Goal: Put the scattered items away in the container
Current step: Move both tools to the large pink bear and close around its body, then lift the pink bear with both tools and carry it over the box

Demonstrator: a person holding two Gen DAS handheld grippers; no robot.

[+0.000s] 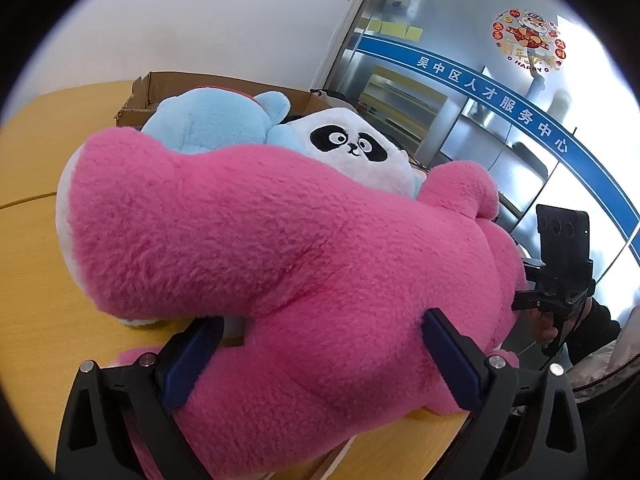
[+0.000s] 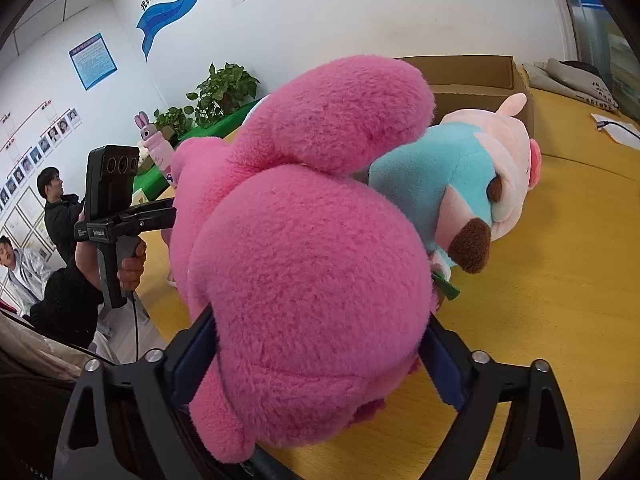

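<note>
A big pink plush toy fills the left wrist view; my left gripper is shut on its body, blue pads pressed into the fur on both sides. My right gripper is shut on another rounded part of the same pink plush toy. Behind it lie a light-blue plush and a white panda plush. In the right wrist view a light-blue and pink plush lies on the table just behind the pink one. An open cardboard box stands at the back, also showing in the right wrist view.
The yellow wooden table has its edge near the pink toy on the left. Grey cloth and paper lie at the far right. Two people, plants and a glass wall are beyond the table.
</note>
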